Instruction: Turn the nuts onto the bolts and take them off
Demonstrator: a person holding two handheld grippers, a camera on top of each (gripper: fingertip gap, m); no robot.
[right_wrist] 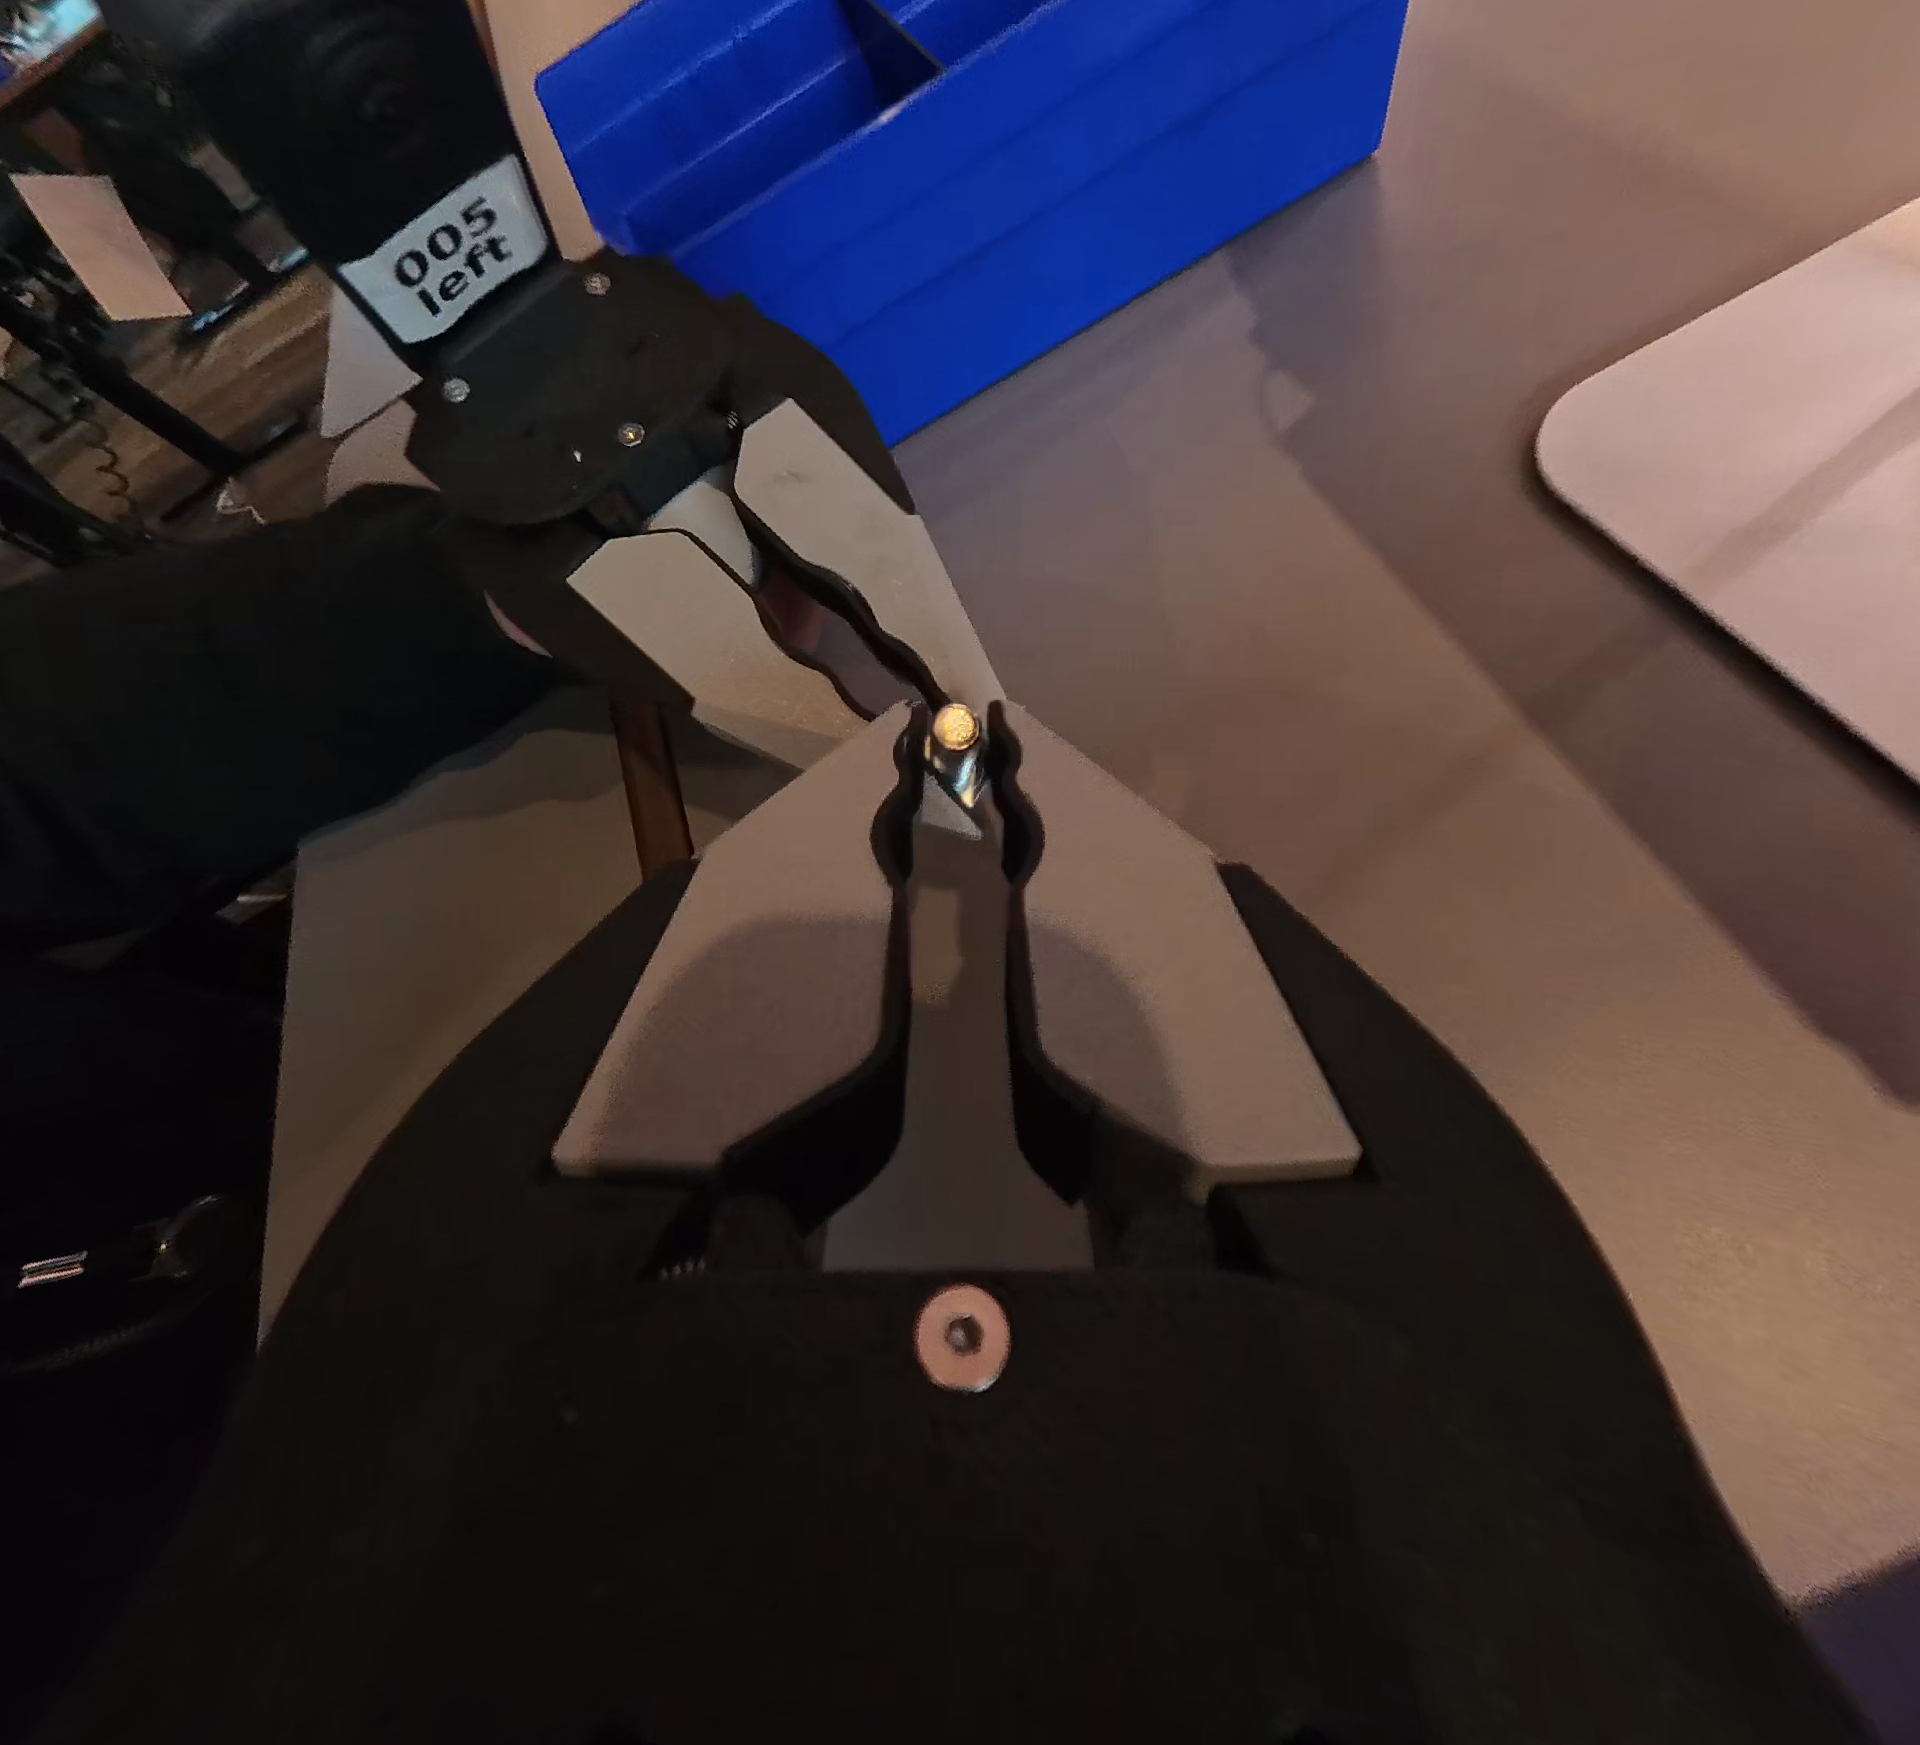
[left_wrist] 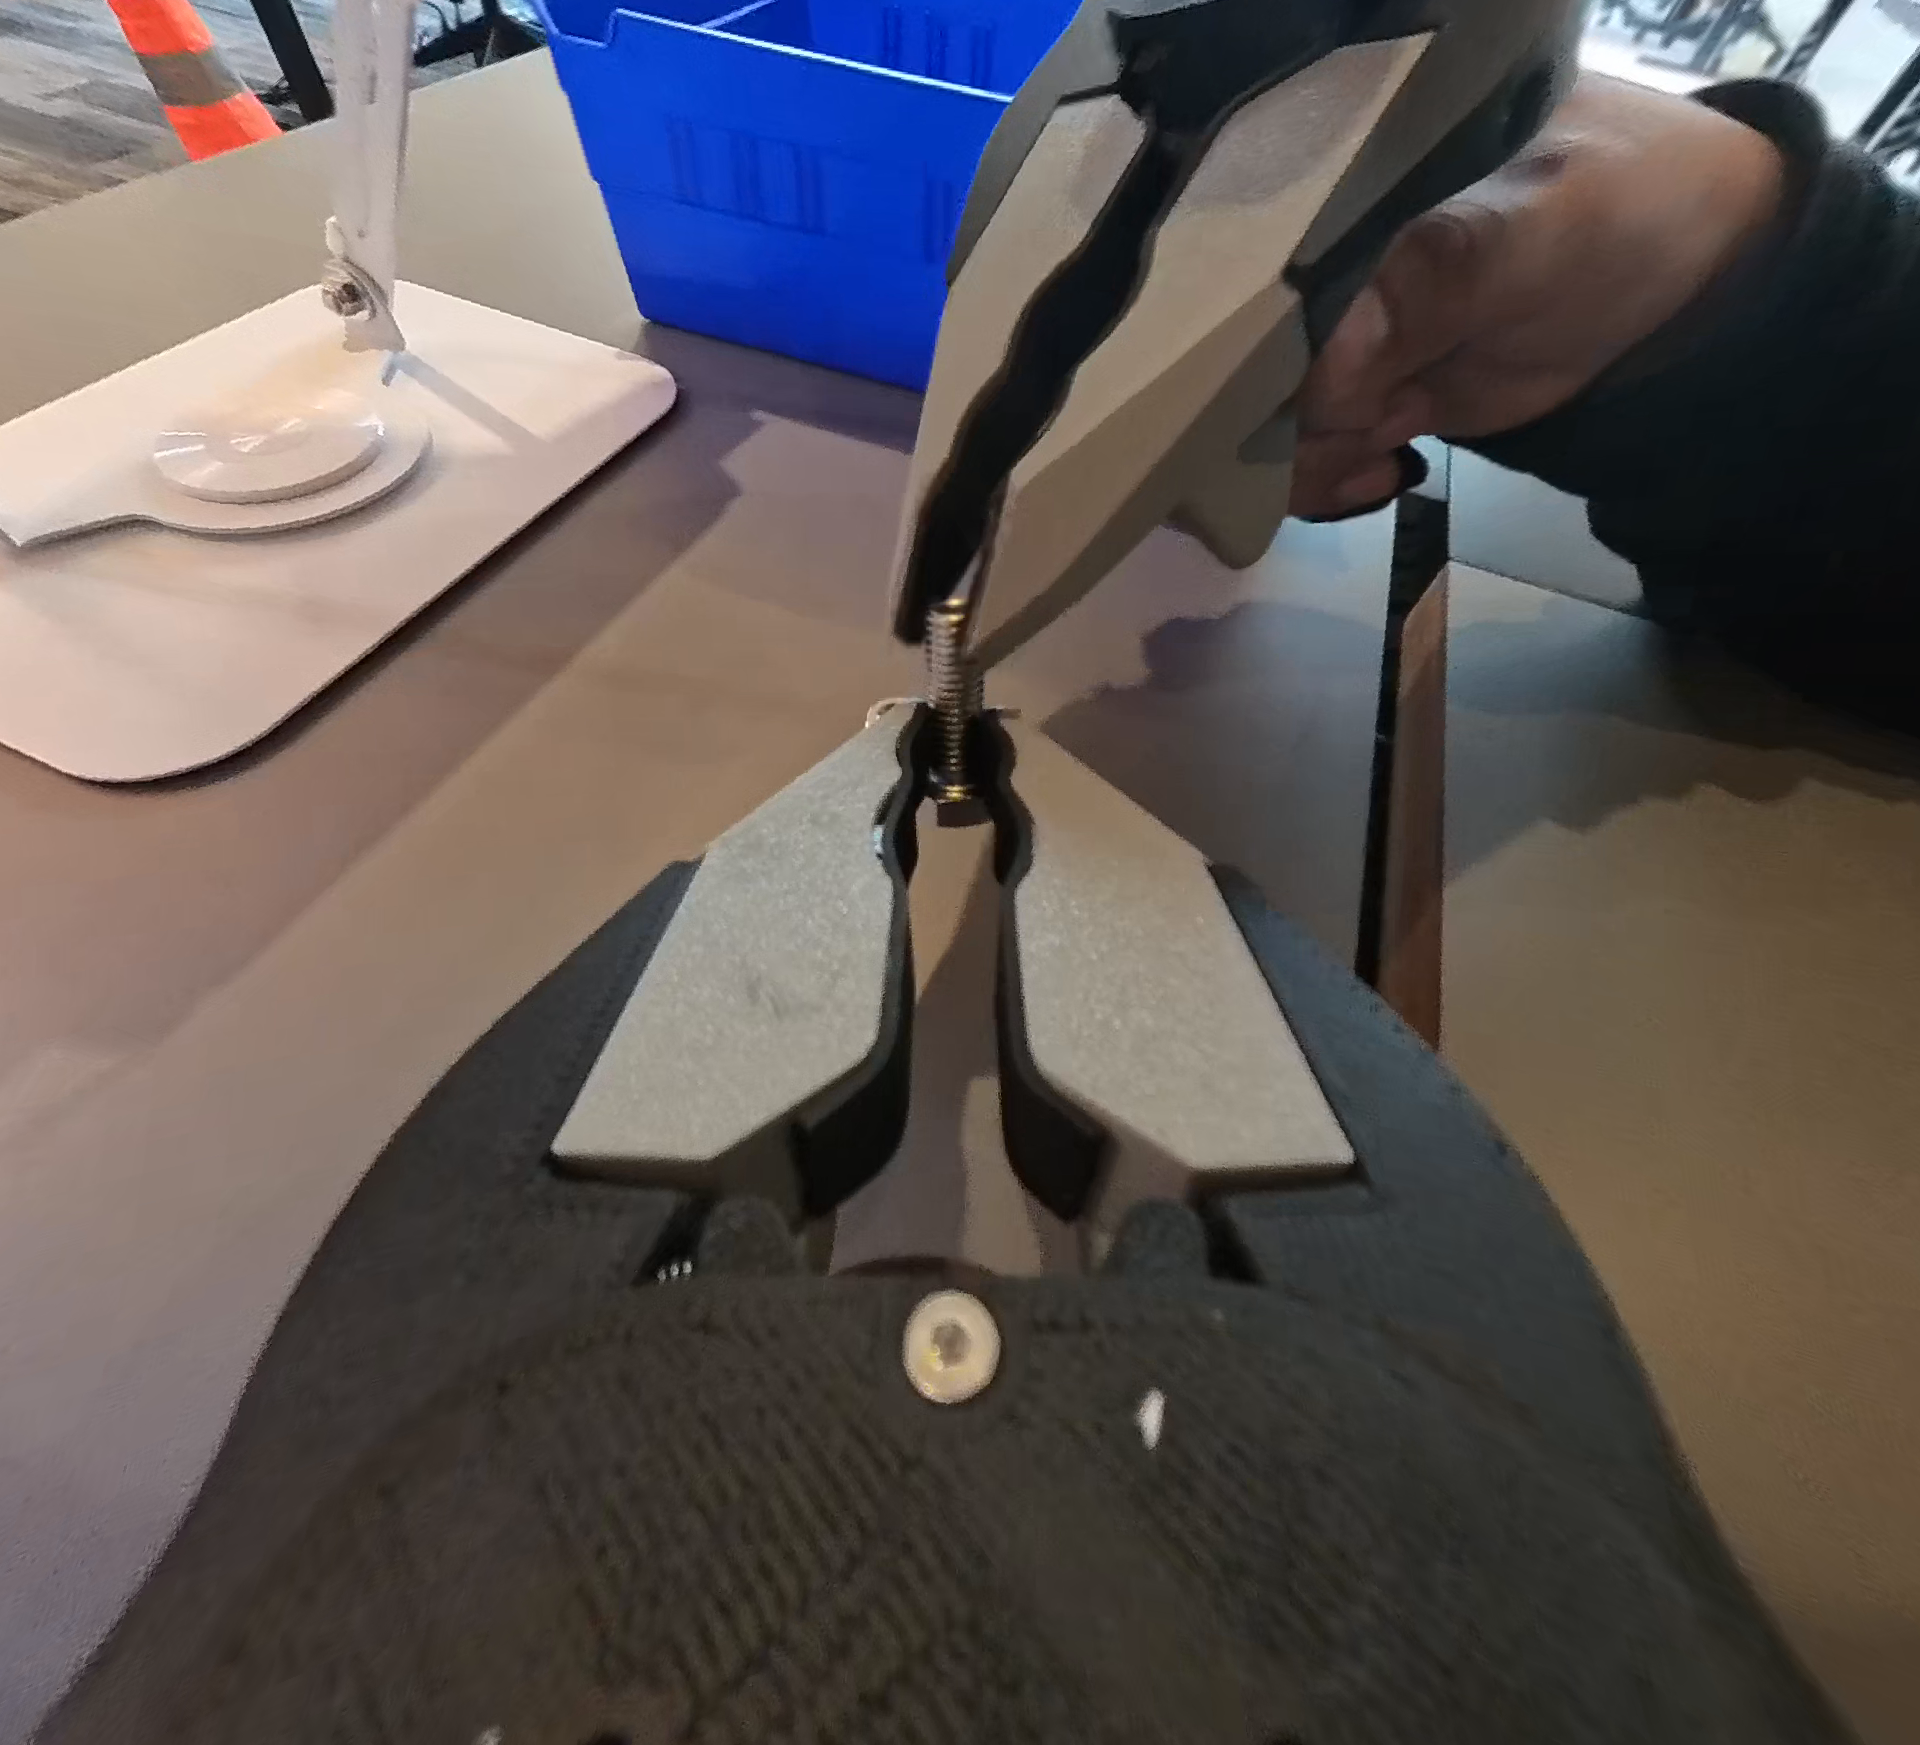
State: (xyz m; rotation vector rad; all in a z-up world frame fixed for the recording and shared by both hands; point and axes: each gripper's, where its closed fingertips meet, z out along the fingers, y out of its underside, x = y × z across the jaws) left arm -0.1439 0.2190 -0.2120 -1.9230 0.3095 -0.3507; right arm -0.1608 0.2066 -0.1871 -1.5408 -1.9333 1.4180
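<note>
In the left wrist view, the left hand-held gripper [left_wrist: 951, 760] is seen closed down to a narrow gap at its tips, where the head end of a threaded bolt [left_wrist: 948, 693] is clamped. The bolt is held above the table [left_wrist: 520, 864], just above the centre of the frame, with its thread running upward from the tips. The far end of the thread is gripped by the right hand-held gripper [left_wrist: 940, 615], which comes down from the upper right of the frame and is held by a person's hand [left_wrist: 1507, 324] in a dark sleeve. Whether a nut sits inside those tips cannot be told.

In the right wrist view, the right hand-held gripper [right_wrist: 954, 739] is likewise nearly closed, and the bright end of the bolt [right_wrist: 954, 727] is seen end-on between its tips, at the centre of the frame. The left hand-held gripper [right_wrist: 935, 687] meets it from the upper left.

A blue bin [left_wrist: 790, 168] with a divider is placed on the table behind the grippers, at the top centre of the left wrist view. A white stand base [left_wrist: 312, 500] is set at the left of that frame, and an orange cone [left_wrist: 182, 64] is visible in the upper left corner.
</note>
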